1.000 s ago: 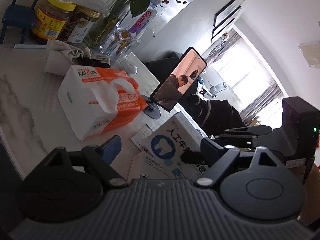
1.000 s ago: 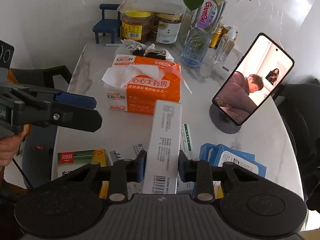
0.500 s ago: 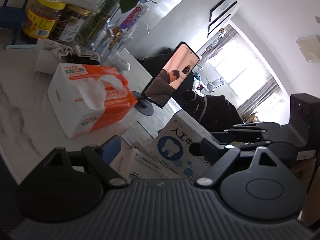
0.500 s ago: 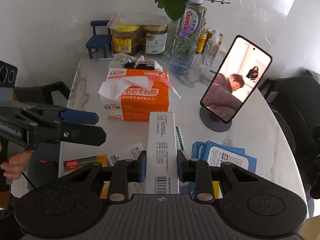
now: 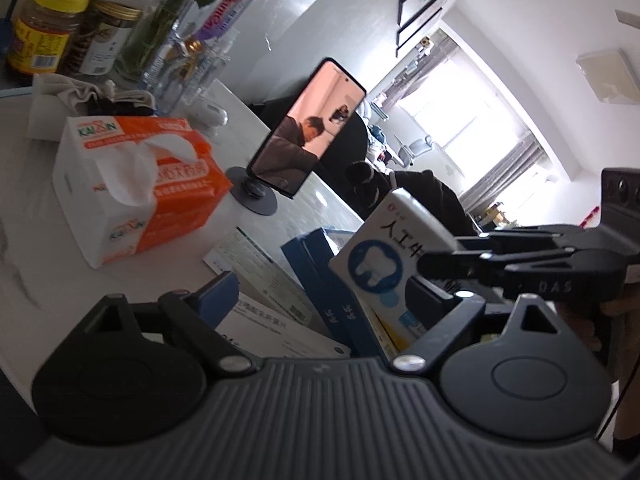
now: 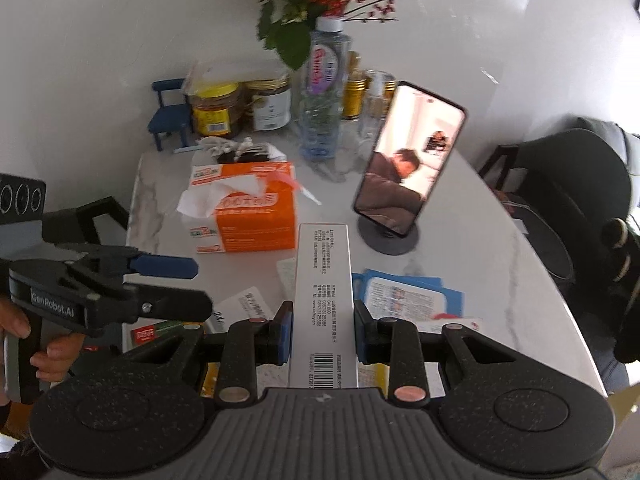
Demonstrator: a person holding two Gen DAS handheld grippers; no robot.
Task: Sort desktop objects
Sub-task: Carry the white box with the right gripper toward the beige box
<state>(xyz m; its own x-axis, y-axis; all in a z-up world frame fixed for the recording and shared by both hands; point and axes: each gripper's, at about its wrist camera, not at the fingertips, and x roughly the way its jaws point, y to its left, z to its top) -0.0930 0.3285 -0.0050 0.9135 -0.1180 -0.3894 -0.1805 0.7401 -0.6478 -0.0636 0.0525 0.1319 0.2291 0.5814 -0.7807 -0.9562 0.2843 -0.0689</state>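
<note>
Tissue box (image 6: 244,208) left of phone stand (image 6: 390,236); jars (image 6: 240,110) behind.

The marble table (image 6: 472,216) is bare along its right side past the phone on its stand (image 6: 404,168), and in a strip left of the orange tissue box (image 6: 248,204). The back edge is blocked by jars (image 6: 240,108), a water bottle (image 6: 322,92) and a small blue chair (image 6: 168,114). Near the front, flat medicine boxes (image 6: 404,296) crowd the surface. The left gripper (image 6: 176,284) hangs over the front left corner, fingers apart.
</note>
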